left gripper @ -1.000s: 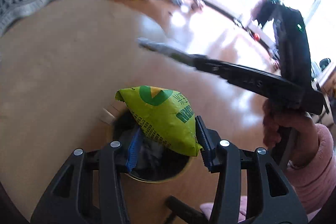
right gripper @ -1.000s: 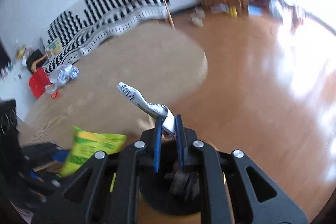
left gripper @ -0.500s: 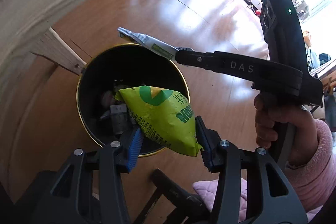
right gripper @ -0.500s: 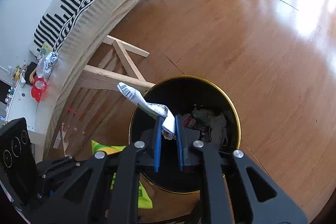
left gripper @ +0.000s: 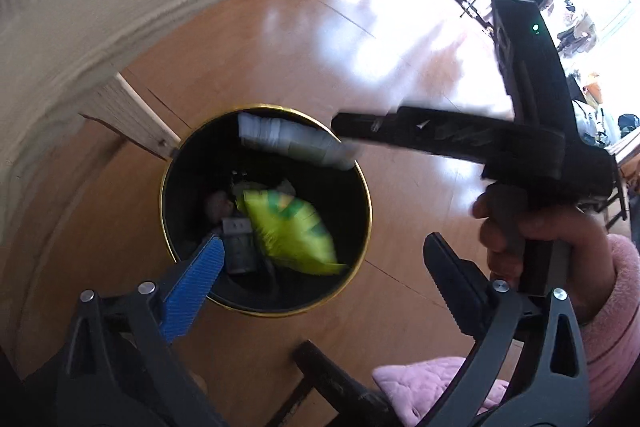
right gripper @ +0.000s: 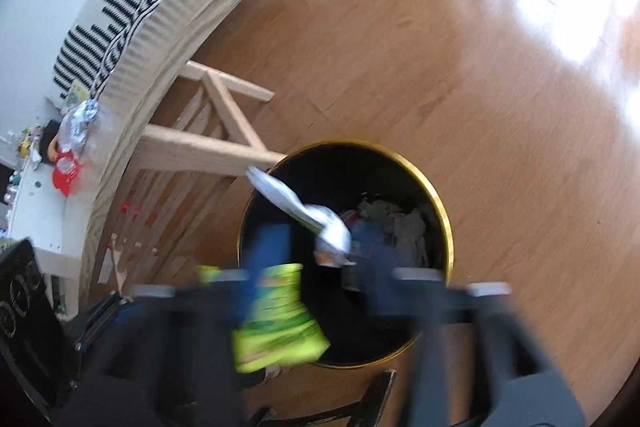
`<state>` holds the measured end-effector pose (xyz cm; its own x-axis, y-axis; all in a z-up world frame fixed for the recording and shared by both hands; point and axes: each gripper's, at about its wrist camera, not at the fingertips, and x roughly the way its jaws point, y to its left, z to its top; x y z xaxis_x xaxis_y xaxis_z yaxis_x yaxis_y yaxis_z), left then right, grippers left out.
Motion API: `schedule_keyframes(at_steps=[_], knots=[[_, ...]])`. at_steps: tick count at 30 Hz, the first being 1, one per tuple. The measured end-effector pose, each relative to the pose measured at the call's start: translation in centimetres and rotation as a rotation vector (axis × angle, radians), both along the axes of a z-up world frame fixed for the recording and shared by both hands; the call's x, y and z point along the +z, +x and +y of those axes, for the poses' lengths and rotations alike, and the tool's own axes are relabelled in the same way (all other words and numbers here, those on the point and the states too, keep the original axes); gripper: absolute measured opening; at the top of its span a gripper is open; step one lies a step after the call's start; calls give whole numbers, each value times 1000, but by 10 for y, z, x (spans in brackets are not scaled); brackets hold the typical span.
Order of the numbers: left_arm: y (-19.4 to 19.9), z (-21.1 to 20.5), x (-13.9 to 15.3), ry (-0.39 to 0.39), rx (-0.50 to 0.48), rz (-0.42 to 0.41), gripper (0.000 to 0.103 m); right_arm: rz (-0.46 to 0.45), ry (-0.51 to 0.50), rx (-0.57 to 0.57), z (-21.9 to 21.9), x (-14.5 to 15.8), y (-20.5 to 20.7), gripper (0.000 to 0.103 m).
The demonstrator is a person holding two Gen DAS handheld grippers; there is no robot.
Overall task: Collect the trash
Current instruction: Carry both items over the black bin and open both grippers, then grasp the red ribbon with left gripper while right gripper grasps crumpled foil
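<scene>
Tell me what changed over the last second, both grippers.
The left gripper opened and let go of the green bag, which is dropping into the black bin. The right gripper also spread, and the white wrapper sits loose between its fingers. The bin stayed put.

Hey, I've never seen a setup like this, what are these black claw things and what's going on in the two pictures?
There is no robot: a person holds a hand-held gripper in each hand, each with a fisheye camera looking along its fingers. In the left camera's view, the left hand-held gripper is wide open above a black bin on the wooden floor, and a green bag is blurred over the bin's opening. The right hand-held gripper reaches in with a white wrapper at its tip. The right camera's view is blurred, so its grip is unclear. A pale wooden table stands beside the bin.
</scene>
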<state>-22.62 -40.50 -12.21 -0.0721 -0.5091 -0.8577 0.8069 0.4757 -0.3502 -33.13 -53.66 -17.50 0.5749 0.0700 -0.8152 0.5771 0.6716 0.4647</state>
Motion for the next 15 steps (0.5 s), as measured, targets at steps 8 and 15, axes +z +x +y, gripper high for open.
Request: schedule_keyframes(at_steps=[8, 15], knots=[[18, 19, 60, -124, 61, -120, 97, 41, -207, -82, -6, 24, -5, 97], [107, 128, 138, -123, 383, -376, 97, -61, -345, 7, 32, 70, 49, 97]])
